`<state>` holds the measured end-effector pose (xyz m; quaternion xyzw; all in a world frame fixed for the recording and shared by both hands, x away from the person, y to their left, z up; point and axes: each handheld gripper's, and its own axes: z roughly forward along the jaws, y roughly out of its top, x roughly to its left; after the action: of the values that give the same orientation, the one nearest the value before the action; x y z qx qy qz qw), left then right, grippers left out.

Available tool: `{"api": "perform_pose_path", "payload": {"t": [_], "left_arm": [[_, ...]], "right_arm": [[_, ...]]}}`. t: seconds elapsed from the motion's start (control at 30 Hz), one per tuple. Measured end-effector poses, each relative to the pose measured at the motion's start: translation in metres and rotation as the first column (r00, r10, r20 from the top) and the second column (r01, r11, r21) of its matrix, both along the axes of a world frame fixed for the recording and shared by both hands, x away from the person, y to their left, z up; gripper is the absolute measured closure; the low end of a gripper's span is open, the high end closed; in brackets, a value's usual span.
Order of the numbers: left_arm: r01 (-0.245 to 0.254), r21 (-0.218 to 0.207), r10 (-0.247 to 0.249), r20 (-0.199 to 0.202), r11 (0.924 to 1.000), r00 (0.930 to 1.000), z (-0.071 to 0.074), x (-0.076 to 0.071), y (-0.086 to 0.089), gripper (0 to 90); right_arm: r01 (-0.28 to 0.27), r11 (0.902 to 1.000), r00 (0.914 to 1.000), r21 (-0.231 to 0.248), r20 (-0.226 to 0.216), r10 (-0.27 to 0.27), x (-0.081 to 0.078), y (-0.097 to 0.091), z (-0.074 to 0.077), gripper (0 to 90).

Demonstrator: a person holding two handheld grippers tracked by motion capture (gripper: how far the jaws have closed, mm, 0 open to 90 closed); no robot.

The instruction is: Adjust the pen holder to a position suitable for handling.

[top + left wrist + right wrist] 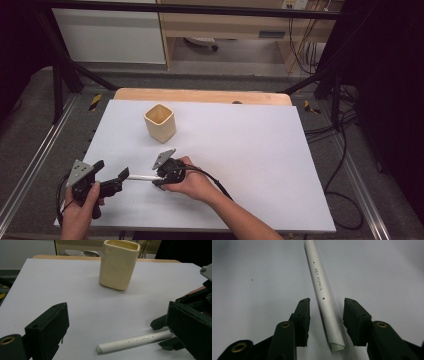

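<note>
A slim roll of white paper, tightly wound into a smooth tube with small hand lettering and dots along it, lies flat on the matte white table. The right gripper straddles its near end, black blocky jaws partly open either side, with a visible gap to each pad, so nothing is gripped. From above, the right hand lies low and reaches leftward across the table. The left gripper is held near the roll's other end, jaws spread wide and empty. Beyond stands a cream square cup, glossy with rounded corners, upright.
</note>
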<state>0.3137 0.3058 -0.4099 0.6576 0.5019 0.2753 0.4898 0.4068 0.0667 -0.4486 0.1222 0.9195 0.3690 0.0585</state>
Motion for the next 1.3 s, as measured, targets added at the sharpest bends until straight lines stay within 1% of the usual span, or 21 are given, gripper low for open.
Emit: {"api": "perform_pose_path", "payload": {"t": [0.17,0.43,0.5,0.6,0.63,0.7,0.83,0.93,0.97,1.0,1.07,1.13,1.23,1.3], "left_arm": [[0.000,-0.003,0.000,0.000,1.0000,1.0000,0.000,0.000,-0.001,5.1],[0.006,0.005,-0.006,-0.006,1.0000,1.0000,-0.001,0.001,-0.002,5.1],[0.009,0.003,-0.009,-0.007,1.0000,0.9999,-0.001,0.001,-0.003,5.1],[0.009,0.007,-0.009,-0.006,0.9999,0.9999,-0.001,0.001,-0.004,5.1],[0.009,0.009,-0.009,-0.006,0.9999,0.9999,-0.001,0.001,-0.004,5.1],[0.007,0.008,-0.007,-0.004,0.9999,1.0000,0.000,0.000,-0.003,5.2],[0.007,0.009,-0.007,-0.005,0.9999,1.0000,-0.001,0.001,-0.005,5.2],[0.014,0.017,-0.013,-0.011,0.9998,0.9999,-0.002,0.001,-0.008,5.1],[0.016,0.020,-0.016,-0.014,0.9997,0.9998,-0.002,0.001,-0.009,5.2],[0.019,0.023,-0.018,-0.015,0.9996,0.9997,-0.002,0.002,-0.010,5.2],[0.022,0.029,-0.022,-0.017,0.9993,0.9996,-0.003,0.002,-0.013,5.2],[0.028,0.033,-0.027,-0.020,0.9991,0.9994,-0.003,0.002,-0.015,5.1],[0.041,0.020,-0.041,-0.026,0.9990,0.9988,-0.004,0.002,-0.019,5.2],[0.049,0.026,-0.048,-0.030,0.9985,0.9984,-0.004,0.002,-0.022,5.2]], "right_arm": [[-0.009,0.9999,0.9999,0.007,-0.012,0.010,0.003,0.001,-0.001,66.8],[-0.040,0.9992,0.9992,0.006,0.006,0.040,0.001,0.003,-0.002,78.7],[-0.029,0.9995,0.9996,0.013,-0.007,0.029,0.001,0.002,-0.002,78.8],[-0.024,0.9997,0.9997,0.008,0.000,0.024,-0.001,0.002,-0.001,78.9],[-0.025,0.9997,0.9997,-0.001,0.007,0.025,-0.002,0.002,0.000,79.0],[-0.030,0.9995,0.9993,-0.010,0.021,0.030,-0.006,-0.003,0.003,79.0],[0.005,1.0000,0.9997,-0.004,0.025,-0.005,-0.013,-0.027,0.008,79.0],[0.058,0.9982,0.9981,0.011,0.022,-0.058,-0.016,-0.060,0.009,79.0],[0.081,0.9963,0.9965,0.028,0.018,-0.082,-0.016,-0.071,0.009,79.0],[0.108,0.9931,0.9940,0.045,0.009,-0.109,-0.015,-0.082,0.010,79.0],[0.147,0.9868,0.9889,0.068,0.012,-0.148,-0.016,-0.102,0.013,79.0],[0.187,0.9785,0.9819,0.086,0.013,-0.189,-0.017,-0.120,0.016,79.0],[0.239,0.9648,0.9704,0.110,0.011,-0.241,-0.020,-0.145,0.017,79.0],[0.262,0.9566,0.9641,0.127,0.009,-0.265,-0.023,-0.158,0.017,79.0]]}}
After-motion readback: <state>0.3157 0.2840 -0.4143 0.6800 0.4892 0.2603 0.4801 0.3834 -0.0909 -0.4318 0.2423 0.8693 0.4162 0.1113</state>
